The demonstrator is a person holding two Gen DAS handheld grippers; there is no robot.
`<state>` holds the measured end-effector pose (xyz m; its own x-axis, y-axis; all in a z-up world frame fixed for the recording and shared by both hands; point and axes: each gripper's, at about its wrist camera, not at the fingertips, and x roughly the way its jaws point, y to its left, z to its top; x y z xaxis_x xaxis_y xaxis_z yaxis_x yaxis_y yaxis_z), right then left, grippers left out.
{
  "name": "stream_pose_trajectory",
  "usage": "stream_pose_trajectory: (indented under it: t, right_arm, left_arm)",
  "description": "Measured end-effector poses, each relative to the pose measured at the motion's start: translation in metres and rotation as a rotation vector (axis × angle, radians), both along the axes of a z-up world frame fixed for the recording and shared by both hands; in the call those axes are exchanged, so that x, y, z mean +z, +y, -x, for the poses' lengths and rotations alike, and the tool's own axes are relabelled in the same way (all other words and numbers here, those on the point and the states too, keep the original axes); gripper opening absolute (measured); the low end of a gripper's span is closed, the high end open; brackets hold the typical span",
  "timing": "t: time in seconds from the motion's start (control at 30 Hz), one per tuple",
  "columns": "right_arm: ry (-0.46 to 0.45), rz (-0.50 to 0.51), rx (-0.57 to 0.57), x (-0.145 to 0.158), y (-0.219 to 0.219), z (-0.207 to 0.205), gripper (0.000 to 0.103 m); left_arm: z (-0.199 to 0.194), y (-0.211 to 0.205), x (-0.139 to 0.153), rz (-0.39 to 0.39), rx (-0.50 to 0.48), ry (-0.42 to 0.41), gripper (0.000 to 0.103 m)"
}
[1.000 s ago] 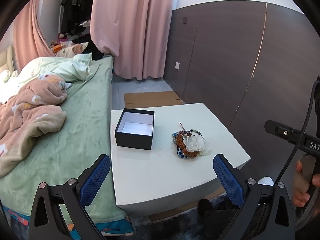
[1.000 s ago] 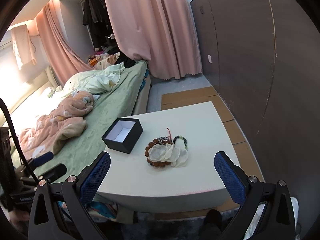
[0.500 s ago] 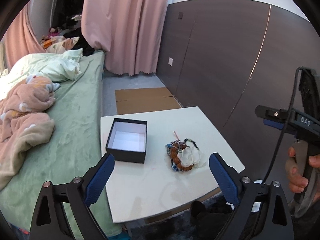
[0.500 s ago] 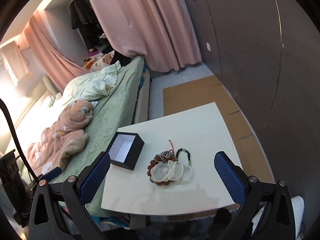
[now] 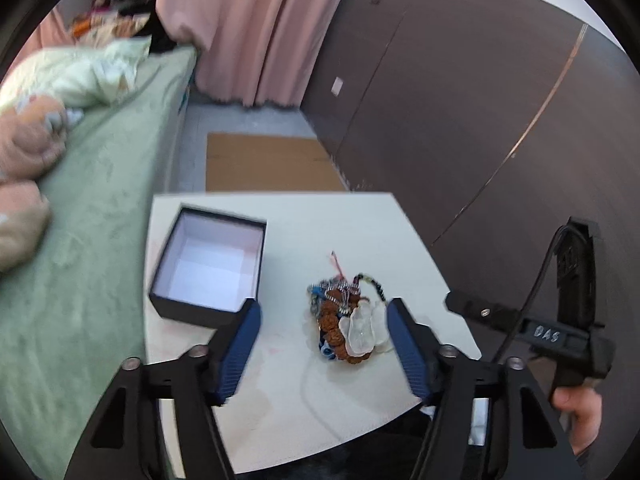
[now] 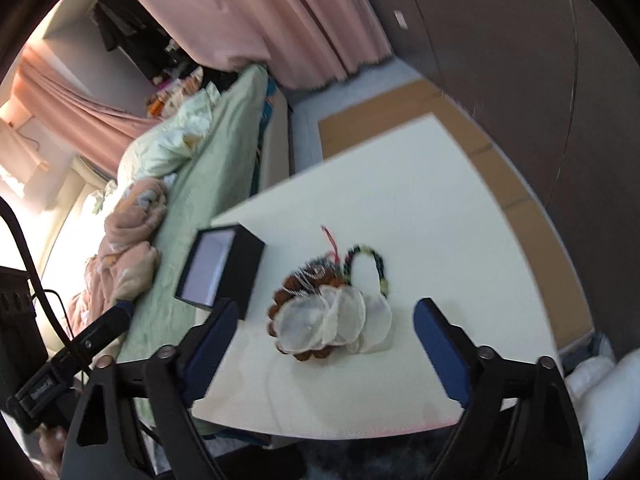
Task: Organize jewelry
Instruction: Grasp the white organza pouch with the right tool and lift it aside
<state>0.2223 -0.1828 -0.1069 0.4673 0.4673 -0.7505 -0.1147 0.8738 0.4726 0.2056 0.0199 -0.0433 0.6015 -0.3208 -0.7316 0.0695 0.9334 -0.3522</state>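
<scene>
White table (image 5: 352,236), smooth and matt, a stitched seam along its near edge like faux leather. The black box (image 5: 200,312) looks like matt card outside, pale paper lining inside. In the jewelry heap (image 6: 332,308), rough, knobbly brown seed beads (image 6: 304,354), thin translucent shell-like discs (image 6: 320,324) with a soft sheen, and a string of small glossy dark beads (image 6: 378,264). Gripper pads (image 5: 242,344) show blue ribbed rubber on matt black plastic arms with small metal screws. The bed sheet (image 5: 88,264) is fuzzy green cloth, the blanket (image 6: 124,256) plush pink fleece. Flat brown cardboard (image 5: 268,164) on the floor, dark matt wood-look wall panels (image 5: 460,120), and soft pink cloth curtains (image 6: 280,12).
</scene>
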Motion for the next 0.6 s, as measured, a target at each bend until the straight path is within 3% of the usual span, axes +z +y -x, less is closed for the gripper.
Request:
stream_pose_trajectory:
  t: [0.1,0.37,0.47,0.53,0.6]
  right_arm:
    - [0.054,-0.004,0.012,-0.021,0.007,-0.008,0.077]
    - [0.144,0.006,0.063,-0.059,0.032,-0.028,0.076]
    - [0.160,0.041,0.076,-0.069,0.040,-0.034,0.051]
    - [0.192,0.037,0.076,-0.080,0.040,-0.039,0.010]
    - [0.210,0.009,0.074,-0.086,0.036,-0.041,0.004]
  left_arm:
    - [-0.008,-0.003,-0.019,0.039,-0.016,0.057,0.055]
    - [-0.026,-0.004,-0.049,0.087,-0.006,0.131,0.046]
    - [-0.029,-0.004,-0.053,0.098,-0.004,0.144,0.046]
    - [-0.030,-0.007,-0.054,0.098,-0.009,0.146,0.046]
    - [-0.030,-0.008,-0.055,0.095,-0.014,0.148,0.046]
